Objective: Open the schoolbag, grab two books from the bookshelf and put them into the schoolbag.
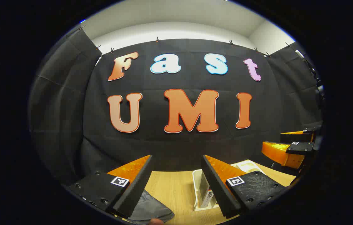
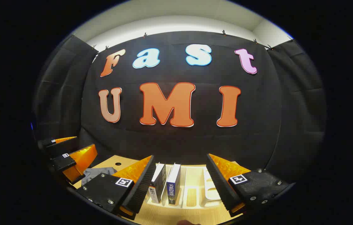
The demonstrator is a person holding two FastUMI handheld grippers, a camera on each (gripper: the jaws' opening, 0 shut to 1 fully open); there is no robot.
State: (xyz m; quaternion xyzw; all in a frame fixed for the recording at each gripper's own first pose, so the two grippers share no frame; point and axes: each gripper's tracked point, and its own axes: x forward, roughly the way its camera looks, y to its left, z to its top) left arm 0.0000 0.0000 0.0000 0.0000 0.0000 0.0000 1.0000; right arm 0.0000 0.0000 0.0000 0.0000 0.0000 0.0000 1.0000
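A grey schoolbag lies flat on the wooden table, partly under my left finger in the left gripper view; it also shows as grey cloth in the right gripper view. A white bookshelf rack holds two upright books, one dark-and-white and one blue-spined. My right gripper hovers open above the rack, the books just inside its left finger. My left gripper is open and holds nothing, with the rack beside its right finger.
The other gripper is visible at the edge of each view: the right one and the left one, both raised over the table. A small round hole sits in the tabletop near the black cloth wall behind.
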